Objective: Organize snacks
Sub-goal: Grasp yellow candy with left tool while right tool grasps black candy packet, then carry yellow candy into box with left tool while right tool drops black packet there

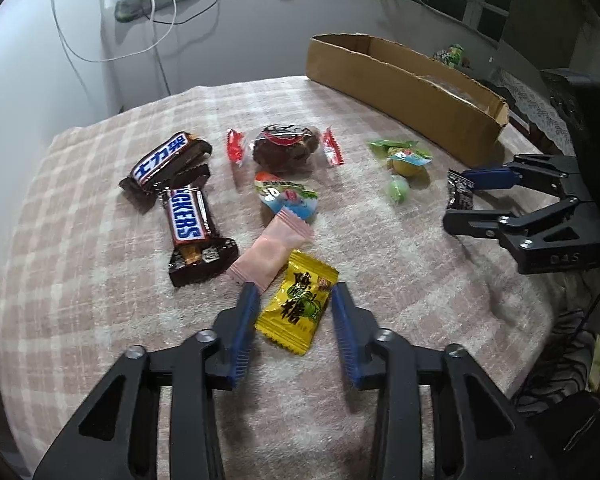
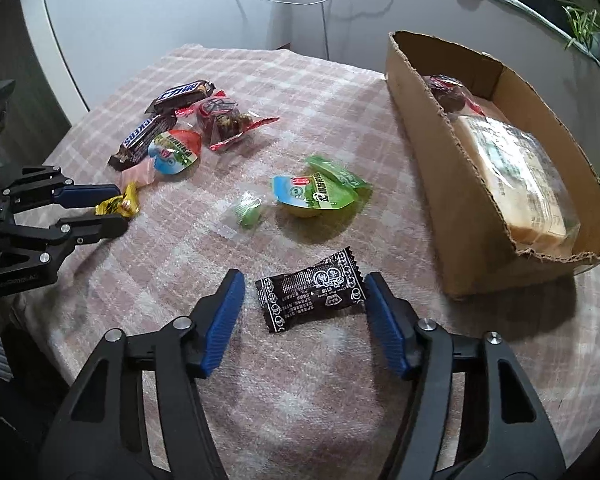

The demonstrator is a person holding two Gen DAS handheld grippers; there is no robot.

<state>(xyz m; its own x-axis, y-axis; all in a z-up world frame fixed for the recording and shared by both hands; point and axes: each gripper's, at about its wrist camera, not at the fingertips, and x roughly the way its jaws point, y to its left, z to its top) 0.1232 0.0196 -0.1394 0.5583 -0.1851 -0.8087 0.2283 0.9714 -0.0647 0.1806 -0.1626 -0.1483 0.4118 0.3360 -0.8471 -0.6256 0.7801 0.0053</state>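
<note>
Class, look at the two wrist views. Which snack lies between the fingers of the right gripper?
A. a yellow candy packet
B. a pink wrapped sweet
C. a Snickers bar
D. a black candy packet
D: in the right wrist view the black candy packet lies on the cloth between the two blue pads of the right gripper; the yellow candy packet is at the left gripper.

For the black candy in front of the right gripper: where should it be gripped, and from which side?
Grip the black candy across its plump middle, coming down from above. It lies flat on the cloth, long axis running between the right gripper's pads, so turning the wrist to pinch across the narrow width would likely hold better than squeezing the thin crimped ends.
</note>
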